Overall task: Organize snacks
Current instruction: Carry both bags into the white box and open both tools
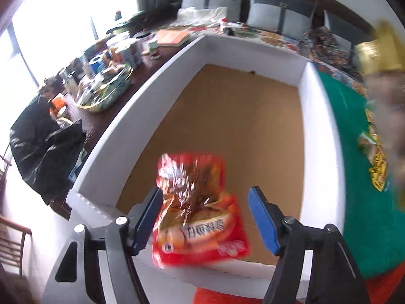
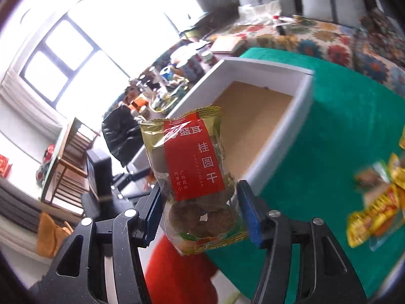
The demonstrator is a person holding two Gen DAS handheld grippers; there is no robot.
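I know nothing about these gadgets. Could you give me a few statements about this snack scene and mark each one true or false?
1. The white box has a bare brown floor. True.
2. The right gripper holds a gold longan packet. True.
3. The cloth beside the box is blue. False: it is green.
4. The left gripper is clamped tight on the red packet. False: its jaws stand apart, the packet blurred between them.

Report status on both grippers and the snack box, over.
Left gripper open, red snack packet blurred between its fingers above the white box. Right gripper shut on dried longan bag, short of the box. Box floor bare; nothing blocking.
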